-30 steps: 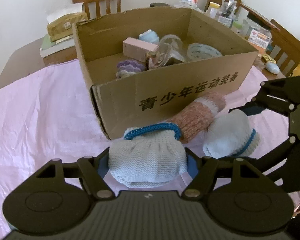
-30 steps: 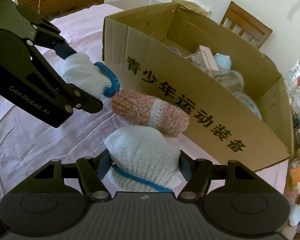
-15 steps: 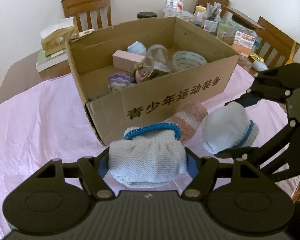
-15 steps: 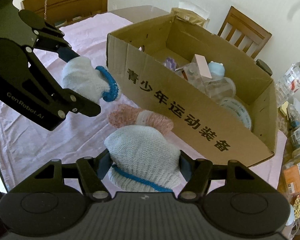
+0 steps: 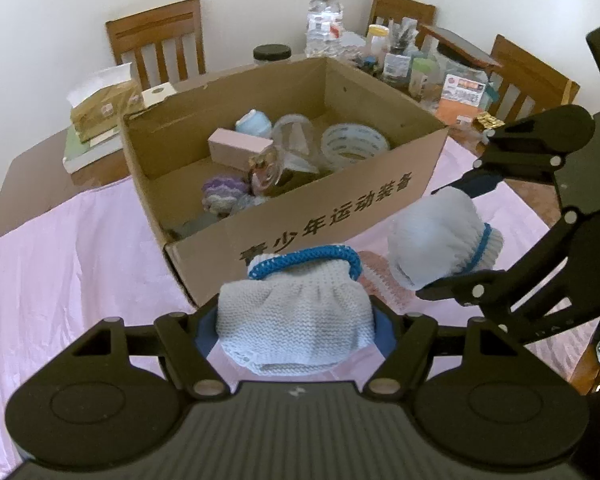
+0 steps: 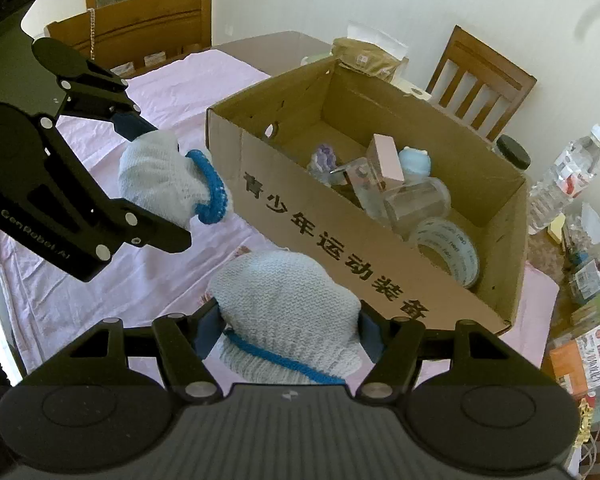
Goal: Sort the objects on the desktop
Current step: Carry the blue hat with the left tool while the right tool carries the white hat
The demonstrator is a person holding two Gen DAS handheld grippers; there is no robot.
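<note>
My left gripper (image 5: 296, 320) is shut on a pale blue knitted sock with a blue cuff (image 5: 296, 312), held above the pink cloth in front of the cardboard box (image 5: 340, 220). My right gripper (image 6: 288, 328) is shut on a matching knitted sock (image 6: 288, 300), also raised in front of the box (image 6: 340, 248). Each gripper shows in the other's view: the right one (image 5: 444, 240) with its sock (image 5: 436, 236), the left one (image 6: 160, 176) with its sock (image 6: 160, 176). A pink knitted sock (image 5: 376, 280) lies on the cloth, mostly hidden below the held socks.
The box holds a tape roll (image 5: 356, 144), a pink box (image 5: 240, 148), a clear jar (image 5: 292, 136), a purple knit piece (image 5: 224, 192) and a blue item (image 5: 254, 122). Bottles and jars (image 5: 400, 56) crowd the back right. A tissue pack (image 5: 100, 108) and chairs (image 5: 156, 40) stand behind.
Both grippers have lifted with their socks, so the box is seen from higher up. The pink sock stays on the cloth and is now mostly covered from view.
</note>
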